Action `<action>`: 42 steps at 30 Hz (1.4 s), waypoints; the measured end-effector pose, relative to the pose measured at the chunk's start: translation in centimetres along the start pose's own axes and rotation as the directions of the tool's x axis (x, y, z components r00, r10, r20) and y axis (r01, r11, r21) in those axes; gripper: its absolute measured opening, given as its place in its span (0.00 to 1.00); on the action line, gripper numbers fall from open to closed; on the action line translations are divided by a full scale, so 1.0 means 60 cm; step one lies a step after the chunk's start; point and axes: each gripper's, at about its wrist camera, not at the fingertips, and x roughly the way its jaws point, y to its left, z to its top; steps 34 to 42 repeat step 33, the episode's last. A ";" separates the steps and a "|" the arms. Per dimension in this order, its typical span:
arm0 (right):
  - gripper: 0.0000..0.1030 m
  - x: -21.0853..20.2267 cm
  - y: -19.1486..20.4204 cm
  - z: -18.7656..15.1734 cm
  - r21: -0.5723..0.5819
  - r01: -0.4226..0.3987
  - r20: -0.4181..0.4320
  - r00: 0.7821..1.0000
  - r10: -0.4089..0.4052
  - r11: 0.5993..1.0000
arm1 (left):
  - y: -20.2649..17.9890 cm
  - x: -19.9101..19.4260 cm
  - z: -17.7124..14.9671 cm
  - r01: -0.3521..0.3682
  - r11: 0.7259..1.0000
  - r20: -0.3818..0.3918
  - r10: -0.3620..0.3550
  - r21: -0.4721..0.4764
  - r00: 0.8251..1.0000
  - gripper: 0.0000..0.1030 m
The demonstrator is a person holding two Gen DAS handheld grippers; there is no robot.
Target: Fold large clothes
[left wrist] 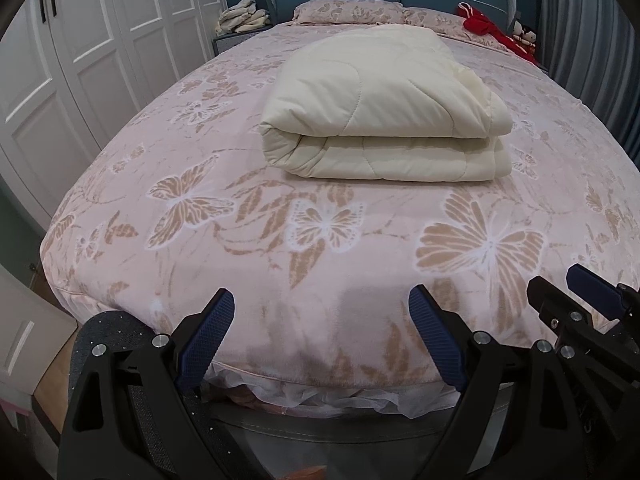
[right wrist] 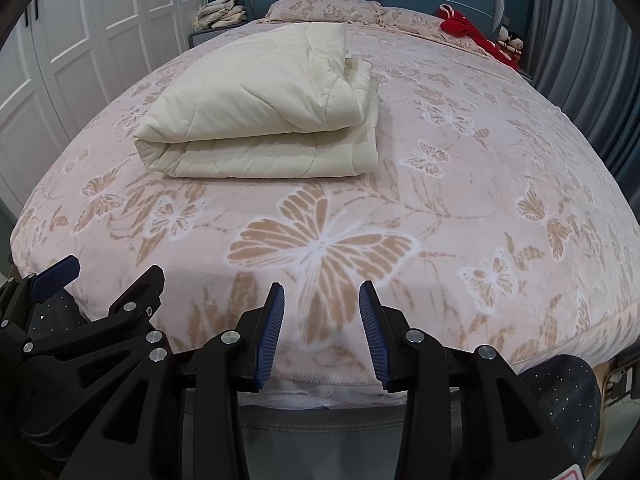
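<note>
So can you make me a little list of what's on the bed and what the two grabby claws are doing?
bed: pink cover with butterfly print
main item: cream quilt, folded into a thick bundle, lying on the bed
pillows: two, matching print, by the headboard
red item: red cloth at the far right corner
bedside: pile of pale cloth on the nightstand
left gripper: open, empty, at the foot of the bed
right gripper: open, empty, beside the left one
touching quilt: neither gripper

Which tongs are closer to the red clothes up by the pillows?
Right. The right tongs sit at the foot, on the red clothes' side; the left tongs sit farther across the bed.
</note>
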 end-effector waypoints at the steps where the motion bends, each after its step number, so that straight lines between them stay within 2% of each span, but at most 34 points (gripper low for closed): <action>1: 0.38 0.000 0.000 0.000 0.001 0.000 0.001 1.000 0.000 1.000 | 0.001 0.001 0.001 -0.004 1.000 -0.004 0.004 -0.003 1.000 0.86; 7: 0.38 0.001 -0.001 -0.001 0.004 -0.001 -0.001 1.000 0.001 1.000 | 0.003 0.002 0.002 -0.037 0.999 -0.006 0.037 -0.009 0.999 0.93; 13: 0.38 0.001 -0.002 -0.001 0.000 0.000 -0.003 1.000 0.000 1.000 | 0.007 0.006 0.001 -0.030 0.999 -0.026 0.029 -0.022 0.999 0.95; 17: 0.38 0.001 0.000 -0.002 0.005 0.002 -0.002 1.000 -0.002 1.000 | 0.004 0.002 0.000 -0.049 0.999 -0.013 0.049 -0.007 0.999 0.95; 24: 0.38 0.001 0.004 -0.002 0.006 0.002 -0.003 1.000 -0.002 1.000 | 0.002 0.011 -0.006 -0.051 0.999 -0.042 0.052 0.012 0.998 0.95; 42: 0.38 0.000 0.013 -0.005 0.002 0.004 -0.002 1.000 -0.004 1.000 | 0.009 0.013 -0.004 -0.046 0.999 -0.058 0.045 -0.019 0.997 0.95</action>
